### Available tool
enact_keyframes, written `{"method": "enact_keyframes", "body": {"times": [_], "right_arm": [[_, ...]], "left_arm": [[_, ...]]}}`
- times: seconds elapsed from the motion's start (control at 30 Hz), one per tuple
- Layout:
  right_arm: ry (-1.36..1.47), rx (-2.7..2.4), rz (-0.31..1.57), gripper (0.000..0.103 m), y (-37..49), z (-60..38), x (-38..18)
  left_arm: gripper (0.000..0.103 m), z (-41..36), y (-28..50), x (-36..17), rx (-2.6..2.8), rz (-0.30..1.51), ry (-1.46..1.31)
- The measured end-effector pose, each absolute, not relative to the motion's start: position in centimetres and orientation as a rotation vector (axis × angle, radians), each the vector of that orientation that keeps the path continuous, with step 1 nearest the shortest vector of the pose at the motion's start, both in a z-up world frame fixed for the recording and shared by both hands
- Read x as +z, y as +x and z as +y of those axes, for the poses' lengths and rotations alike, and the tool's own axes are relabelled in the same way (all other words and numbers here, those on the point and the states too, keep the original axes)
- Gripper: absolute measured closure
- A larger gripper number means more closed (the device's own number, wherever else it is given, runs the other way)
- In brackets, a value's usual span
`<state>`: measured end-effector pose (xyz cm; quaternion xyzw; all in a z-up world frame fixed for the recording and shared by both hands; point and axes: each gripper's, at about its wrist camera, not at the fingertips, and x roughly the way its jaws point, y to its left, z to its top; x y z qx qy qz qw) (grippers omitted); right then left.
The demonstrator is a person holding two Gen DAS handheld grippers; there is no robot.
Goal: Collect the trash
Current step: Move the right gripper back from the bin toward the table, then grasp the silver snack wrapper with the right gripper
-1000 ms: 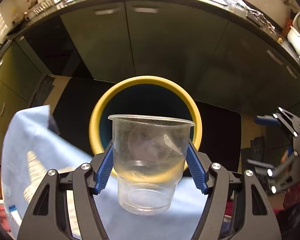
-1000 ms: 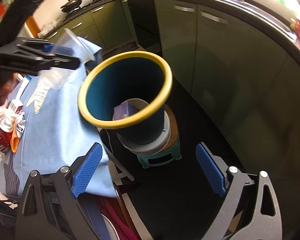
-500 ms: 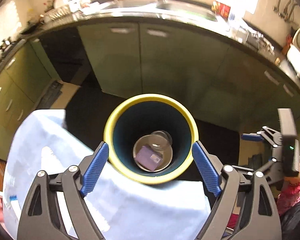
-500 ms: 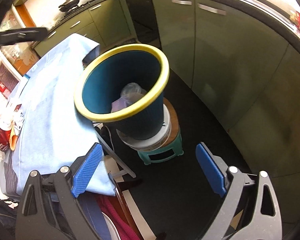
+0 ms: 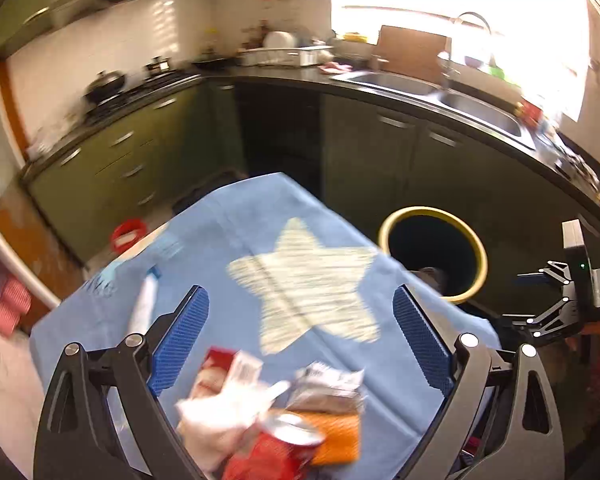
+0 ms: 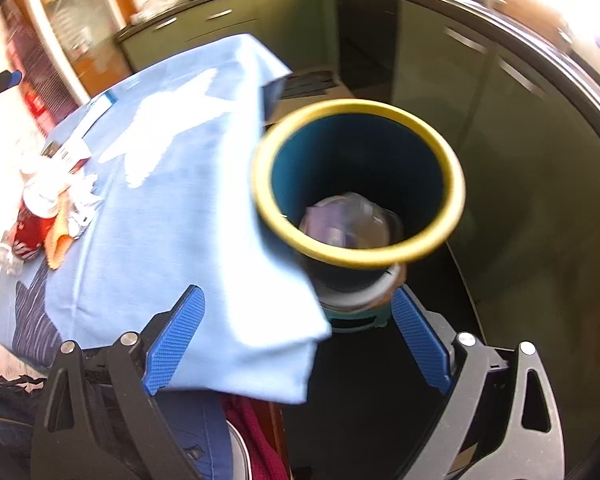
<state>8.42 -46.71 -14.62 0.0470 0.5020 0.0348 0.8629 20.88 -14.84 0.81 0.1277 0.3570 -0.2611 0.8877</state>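
Left wrist view, left to right. At lower left, one blue pad (image 5: 178,340) of the left gripper (image 5: 300,340), far from the other pad at lower right. Jaws opening, nothing between them but blue cloth (image 5: 228,240) with a pale star. Low in the middle, under the gripper: a blurry trash pile (image 5: 276,412), with a red can (image 5: 272,456), white paper, an orange scrap and a red-and-white box. Right of the middle, just past the cloth's edge: the bin (image 5: 478,256) with a yellow rim. At the far right edge: the right gripper (image 5: 540,300), small and side-on.

Right wrist view, left to right. At the left edge, the same pile on the cloth, well apart from the bin. In the middle, the bin seen from above, with a clear cup (image 6: 352,216) and a purple thing already down inside. Along the bottom, the right gripper's pads spread wide, empty, cloth corner and bin between them.

Step in hand, by the look of it: going for the next bit of trash. Next move: bring the left gripper down over the pile, pick one piece, maybe the can, and pinch it alone. Careful not to grab the cloth too.
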Motion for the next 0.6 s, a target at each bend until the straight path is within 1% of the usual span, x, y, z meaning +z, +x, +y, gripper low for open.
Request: {"method": "enact_keyframes", "body": {"times": [0.27,0.33,0.37,0.5,0.6], "right_arm": [[-0.036,0.251,1.021,0.013,12.6,-38.1,-12.3],[-0.062,0.317,1.006,0.018,13.6,-35.8,-11.7],[-0.072,0.346,1.004,0.019,13.9,-34.6,-11.5],[-0.123,0.465,1.036,0.03,16.0,-30.2,-11.6],[-0.177,0.513,1.059,0.031,17.2,-27.3,-12.2]], "left_arm": [[0.009,-2.7,20.3,-2.8,-0.358,0.729,0.081],[0.006,-0.8,20.4,-4.1,-0.309,0.729,0.065],[0.006,-0.1,20.6,-4.8,-0.284,0.729,0.067],[0.006,1.9,21.3,-7.4,-0.236,0.721,0.067],[0.006,3.2,21.8,-8.6,-0.256,0.736,0.023]]}}
